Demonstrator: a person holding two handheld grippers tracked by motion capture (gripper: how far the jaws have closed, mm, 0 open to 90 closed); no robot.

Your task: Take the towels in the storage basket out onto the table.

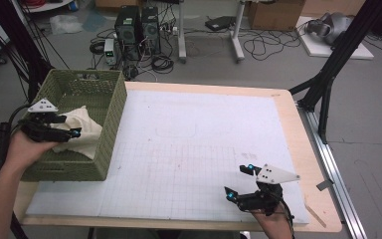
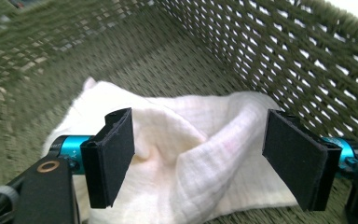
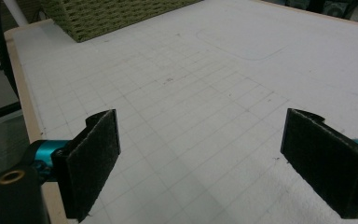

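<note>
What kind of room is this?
Probably a lab or workshop: computer towers and tangled cables sit on the grey floor behind a table covered with a gridded white mat.

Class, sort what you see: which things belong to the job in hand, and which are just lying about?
In the job:
cloth
green basket
left tongs, open over the cloth

Lying about:
right tongs, open above the mat
white mat
computer towers
cardboard box

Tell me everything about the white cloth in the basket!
The cloth is cream-white, soft and thin, with a faint woven grid. It lies crumpled in folds on the floor of the green woven basket, near one wall. The left gripper hangs just over it, its black fingers wide open on either side, not pinching it.
</note>
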